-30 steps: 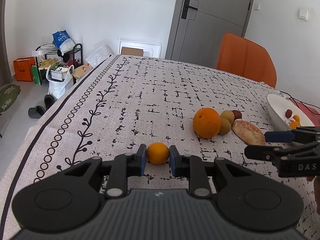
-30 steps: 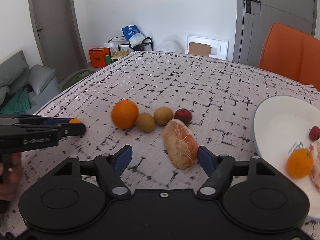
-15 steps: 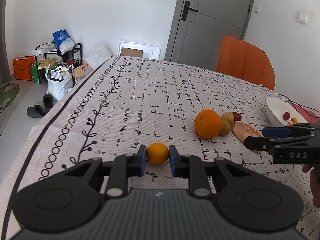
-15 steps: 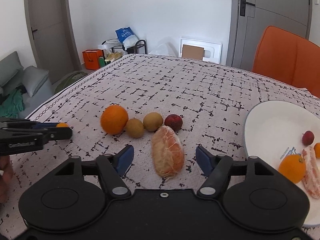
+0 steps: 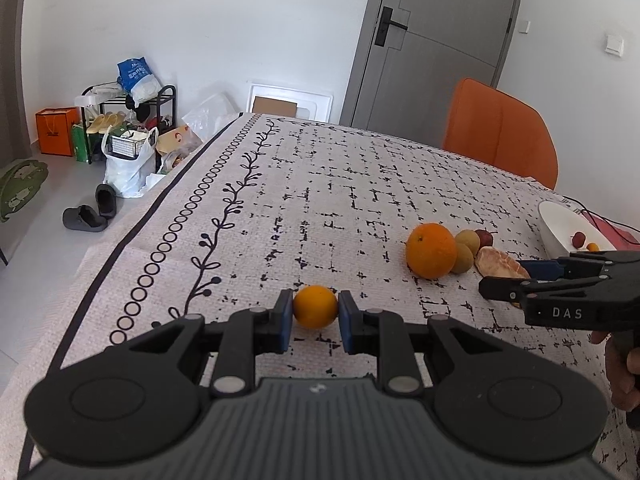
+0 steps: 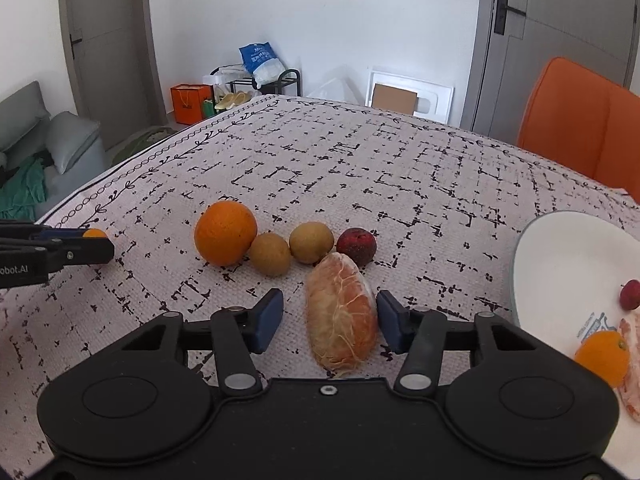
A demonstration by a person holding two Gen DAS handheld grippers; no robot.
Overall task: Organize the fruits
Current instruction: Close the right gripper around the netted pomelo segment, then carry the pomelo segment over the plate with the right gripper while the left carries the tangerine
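Lying lengthwise between the closing right tongs (image 6: 329,318), the peeled grapefruit segment (image 6: 342,312) points away along them, its right side touching one pad; left tongs (image 5: 314,320) clamp a small orange (image 5: 315,306).

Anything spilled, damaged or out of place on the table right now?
Nothing spilled. The one oddity: a peeled citrus segment lies bare on the tablecloth, unlike the whole fruits beside it. The right gripper is closing around it.
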